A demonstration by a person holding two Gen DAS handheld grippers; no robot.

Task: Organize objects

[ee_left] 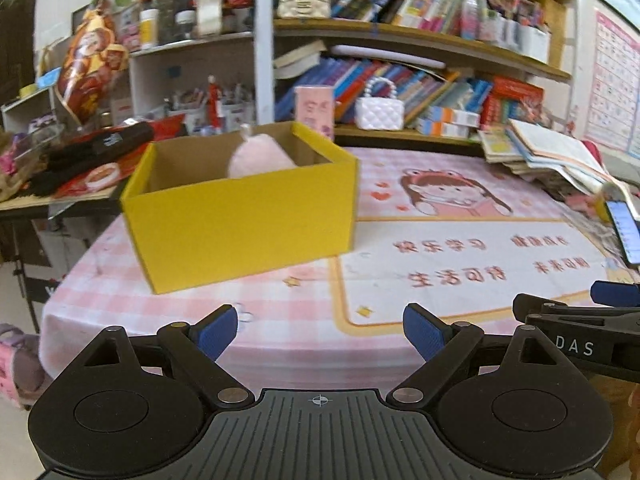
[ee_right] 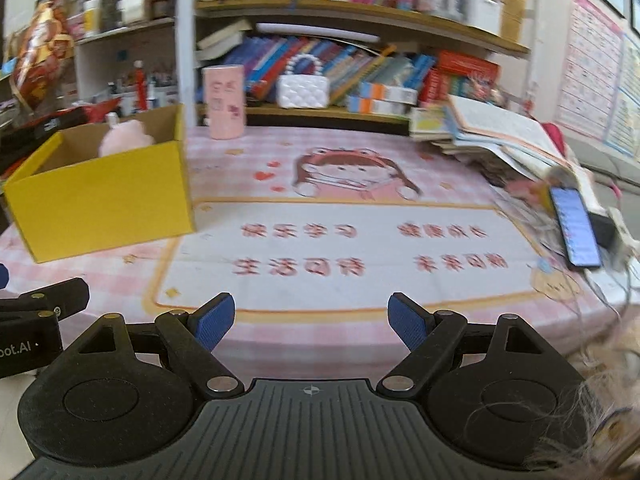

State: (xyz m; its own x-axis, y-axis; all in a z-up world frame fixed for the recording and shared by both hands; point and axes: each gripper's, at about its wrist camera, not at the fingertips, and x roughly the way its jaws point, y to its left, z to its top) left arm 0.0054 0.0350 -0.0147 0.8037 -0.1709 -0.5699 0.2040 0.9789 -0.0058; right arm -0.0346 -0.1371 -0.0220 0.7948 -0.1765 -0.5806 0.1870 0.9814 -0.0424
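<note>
A yellow cardboard box (ee_left: 240,216) stands open on the pink checked tablecloth (ee_left: 280,308), with a pink plush toy (ee_left: 258,158) inside it. The box (ee_right: 104,200) and the plush toy (ee_right: 124,138) also show at the left of the right wrist view. My left gripper (ee_left: 320,332) is open and empty, held at the table's near edge in front of the box. My right gripper (ee_right: 310,322) is open and empty, to the right of the left one, over the printed mat (ee_right: 340,248).
A pink cylinder (ee_right: 223,102) stands at the table's far side. A pile of open books (ee_right: 500,136) and a lit phone (ee_right: 576,228) lie at the right edge. Bookshelves (ee_left: 420,40) with two small handbags rise behind. A cluttered side table (ee_left: 80,160) is at the left.
</note>
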